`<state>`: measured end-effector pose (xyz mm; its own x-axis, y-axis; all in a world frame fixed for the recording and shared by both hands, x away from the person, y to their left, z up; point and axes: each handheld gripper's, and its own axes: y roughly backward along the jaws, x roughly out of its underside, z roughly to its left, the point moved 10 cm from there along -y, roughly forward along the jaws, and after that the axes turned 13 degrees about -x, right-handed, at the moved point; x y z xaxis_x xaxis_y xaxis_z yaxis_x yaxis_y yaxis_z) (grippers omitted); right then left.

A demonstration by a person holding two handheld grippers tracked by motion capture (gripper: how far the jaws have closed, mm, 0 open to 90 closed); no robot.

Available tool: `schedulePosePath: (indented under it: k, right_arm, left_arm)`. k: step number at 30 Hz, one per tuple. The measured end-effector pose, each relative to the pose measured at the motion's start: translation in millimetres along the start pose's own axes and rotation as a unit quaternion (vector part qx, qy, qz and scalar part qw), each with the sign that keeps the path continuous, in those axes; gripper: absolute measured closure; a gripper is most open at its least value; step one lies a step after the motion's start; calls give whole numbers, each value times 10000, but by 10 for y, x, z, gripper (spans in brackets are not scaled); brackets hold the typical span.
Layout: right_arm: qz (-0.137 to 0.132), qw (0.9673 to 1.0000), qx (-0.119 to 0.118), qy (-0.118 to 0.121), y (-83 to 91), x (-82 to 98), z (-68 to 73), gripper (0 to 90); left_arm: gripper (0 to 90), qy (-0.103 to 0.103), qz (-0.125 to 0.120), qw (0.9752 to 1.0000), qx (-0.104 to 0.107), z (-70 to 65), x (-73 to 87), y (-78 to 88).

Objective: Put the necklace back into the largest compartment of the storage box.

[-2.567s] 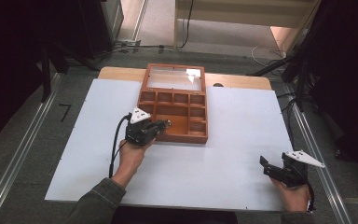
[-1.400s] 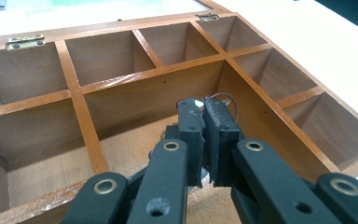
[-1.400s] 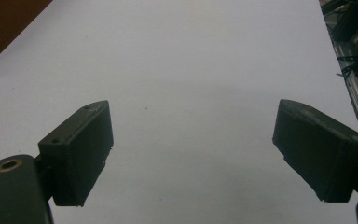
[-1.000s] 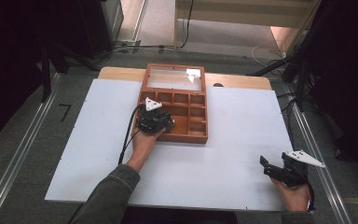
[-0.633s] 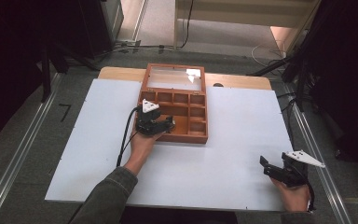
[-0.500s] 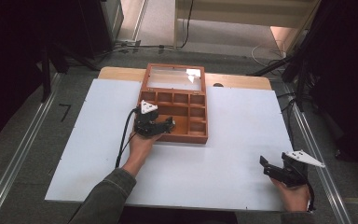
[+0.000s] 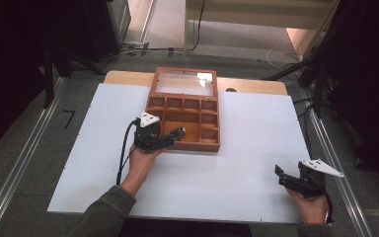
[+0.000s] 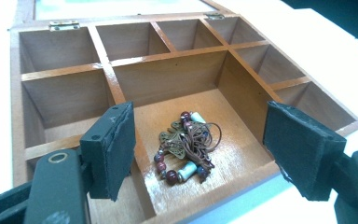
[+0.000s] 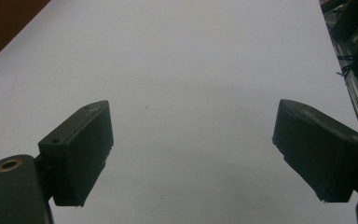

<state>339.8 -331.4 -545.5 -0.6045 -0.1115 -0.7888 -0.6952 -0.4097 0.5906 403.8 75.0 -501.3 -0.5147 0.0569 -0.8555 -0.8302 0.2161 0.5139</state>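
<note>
Left gripper (image 8: 198, 149): jaws just opened wide, empty. Beaded brown-cord bracelet (image 8: 186, 144): lies released between and beyond them, in large compartment of compartmented wooden box (image 8: 121, 93). Placement judged complete. Right gripper (image 9: 193, 154): open, idle.

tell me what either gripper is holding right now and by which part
Nothing is held. The left gripper has just been opening, and the bead bracelet lies loose in the wooden box. The right gripper is open over bare table.

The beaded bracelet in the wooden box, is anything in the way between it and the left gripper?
Nothing visible. The beaded bracelet lies loose in the wooden box's large compartment, and the left gripper, its jaws just opened, is directly in front with nothing between.
</note>
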Motion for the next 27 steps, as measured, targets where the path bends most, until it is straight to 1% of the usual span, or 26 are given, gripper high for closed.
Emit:
schedulePosePath:
  k: [3,9,12,15,17,18,21,27]
  right_arm:
    - [-1,10000,3,-4,0,0,0,104]
    - [-1,10000,7,-6,-1,2,1,104]
    - [-2,10000,3,-8,-1,0,3,104]
    - [-11,10000,-1,-11,0,-3,9,104]
    - [-20,10000,-4,1,1,-7,11,104]
    - [-21,10000,-8,2,2,-7,13,104]
    - [-24,10000,-12,-13,5,-5,9,104]
    - [-43,10000,-17,-8,12,-10,9,104]
  left_arm:
    - [245,-20,-18,10000,-35,31,4,64]
    - [225,49,-48,10000,22,106,36,192]
    - [214,129,-44,9999,58,140,80,249]
    - [202,122,-53,9999,-6,187,127,296]
    - [196,63,-70,9999,-39,218,149,339]
    - [196,71,-78,9999,-57,236,160,364]
    - [196,77,-77,9999,-116,314,209,427]
    - [196,219,-10,9994,-256,521,313,495]
